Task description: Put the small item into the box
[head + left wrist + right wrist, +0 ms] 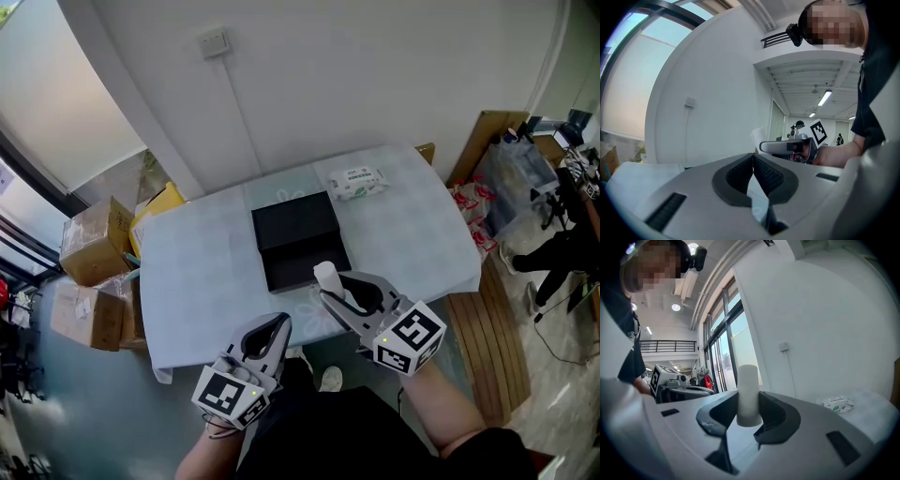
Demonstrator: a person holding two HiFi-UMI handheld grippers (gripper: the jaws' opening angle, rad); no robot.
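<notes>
A black open box (298, 239) sits in the middle of the white table (197, 272), its lid raised behind the tray. My right gripper (330, 288) hovers over the table's near edge, just in front of the box, shut on a small white cylinder (327, 278). In the right gripper view the cylinder (748, 394) stands upright between the jaws of my right gripper (748, 417). My left gripper (277, 325) is held lower left, off the table's near edge, with its jaws together and nothing in them. The left gripper view shows my left gripper (753, 157) pointing toward the wall.
A pack of wet wipes (356, 182) lies at the table's far right. Cardboard boxes (94, 244) are stacked on the floor to the left. A wooden slatted platform (487, 347) and bags (511, 178) are to the right. A person's legs (553, 258) show at the far right.
</notes>
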